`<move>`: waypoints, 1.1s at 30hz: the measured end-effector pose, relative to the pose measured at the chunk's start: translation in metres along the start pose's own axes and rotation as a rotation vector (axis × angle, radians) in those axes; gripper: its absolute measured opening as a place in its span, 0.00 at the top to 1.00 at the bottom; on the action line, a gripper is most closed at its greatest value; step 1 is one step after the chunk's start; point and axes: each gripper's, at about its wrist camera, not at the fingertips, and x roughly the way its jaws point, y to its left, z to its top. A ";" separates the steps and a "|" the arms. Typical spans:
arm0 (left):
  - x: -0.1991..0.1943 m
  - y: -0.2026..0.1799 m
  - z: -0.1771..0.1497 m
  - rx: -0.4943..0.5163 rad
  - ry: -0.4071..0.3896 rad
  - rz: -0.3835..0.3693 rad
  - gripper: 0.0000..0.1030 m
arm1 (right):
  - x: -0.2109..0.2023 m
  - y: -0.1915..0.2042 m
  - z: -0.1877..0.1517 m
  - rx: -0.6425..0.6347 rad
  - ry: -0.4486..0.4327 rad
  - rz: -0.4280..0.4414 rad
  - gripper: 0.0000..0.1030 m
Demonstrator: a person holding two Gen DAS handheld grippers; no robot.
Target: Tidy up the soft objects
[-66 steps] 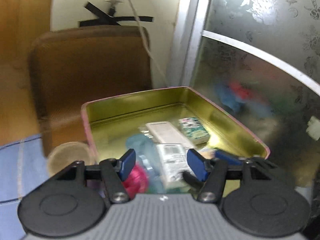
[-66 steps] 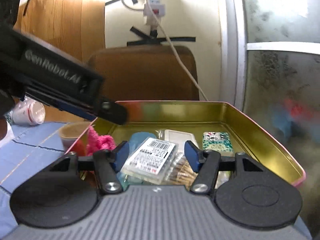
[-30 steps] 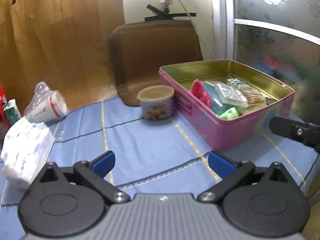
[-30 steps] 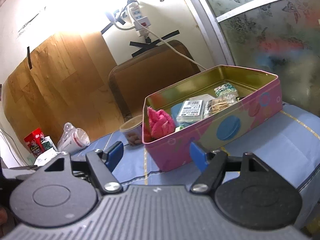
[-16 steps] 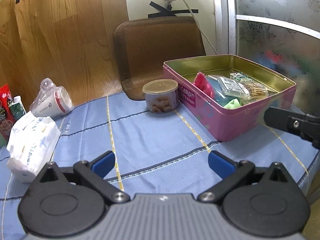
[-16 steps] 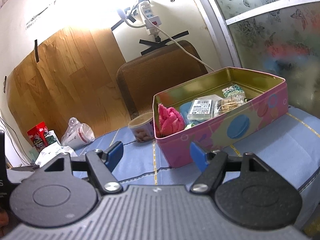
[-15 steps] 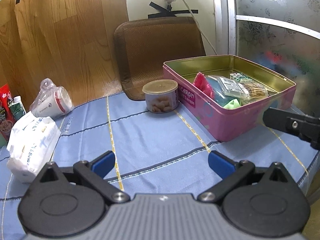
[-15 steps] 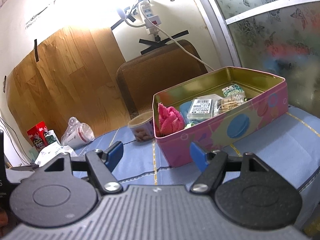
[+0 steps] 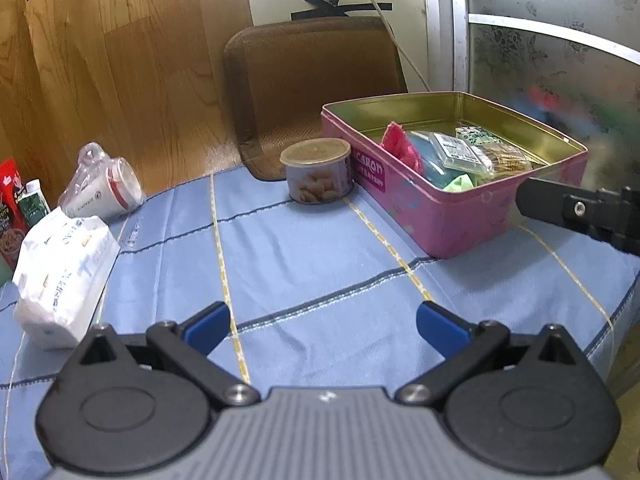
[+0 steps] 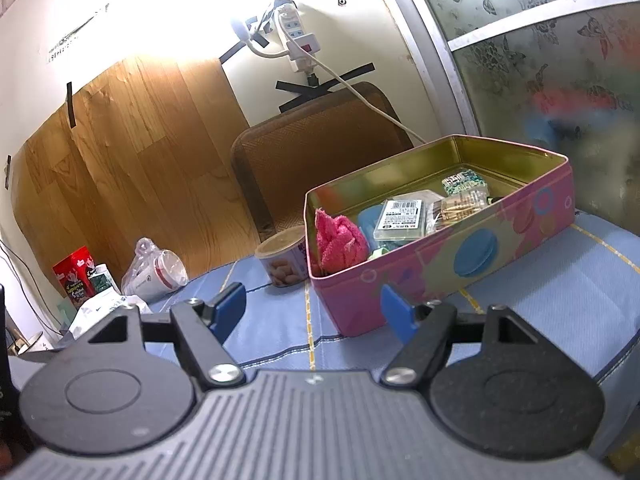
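Observation:
An open pink tin (image 9: 440,220) (image 10: 516,240) stands on the blue tablecloth at the right. Inside it lie a pink fuzzy cloth (image 9: 400,146) (image 10: 340,240), a blue soft item (image 9: 430,160), a green piece (image 9: 460,182), a clear barcode packet (image 10: 402,218) and a bag of sticks (image 10: 462,204). My left gripper (image 9: 322,326) is open and empty, low over the cloth, well short of the tin. My right gripper (image 10: 312,306) is open and empty, just in front of the tin's near corner.
A round snack can (image 9: 318,176) (image 10: 282,258) stands beside the tin's left end. A white tissue pack (image 9: 60,276), bagged paper cups (image 9: 104,190) and a red box (image 10: 76,276) lie at the left. A brown chair back (image 9: 312,76) stands behind the table.
Over the last two seconds both grippers pulled back out of the tin and opened wide. In the last half second almost nothing moved.

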 end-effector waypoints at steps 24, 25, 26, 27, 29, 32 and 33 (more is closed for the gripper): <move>0.007 -0.001 -0.008 -0.014 0.070 -0.025 0.00 | 0.005 -0.005 -0.006 0.022 0.029 -0.005 0.25; 0.007 -0.001 -0.008 -0.012 0.071 -0.025 0.00 | 0.005 -0.005 -0.006 0.024 0.029 -0.006 0.25; 0.007 -0.001 -0.009 -0.012 0.072 -0.025 0.00 | 0.005 -0.005 -0.006 0.024 0.030 -0.006 0.25; 0.008 -0.001 -0.009 -0.012 0.074 -0.026 0.00 | 0.005 -0.006 -0.006 0.025 0.030 -0.007 0.25; 0.009 -0.001 -0.009 -0.013 0.078 -0.029 0.00 | 0.006 -0.006 -0.006 0.026 0.030 -0.007 0.25; 0.009 0.000 -0.010 -0.015 0.080 -0.031 0.00 | 0.006 -0.007 -0.006 0.027 0.032 -0.006 0.25; 0.009 0.000 -0.010 -0.014 0.081 -0.031 0.00 | 0.006 -0.007 -0.006 0.028 0.032 -0.006 0.25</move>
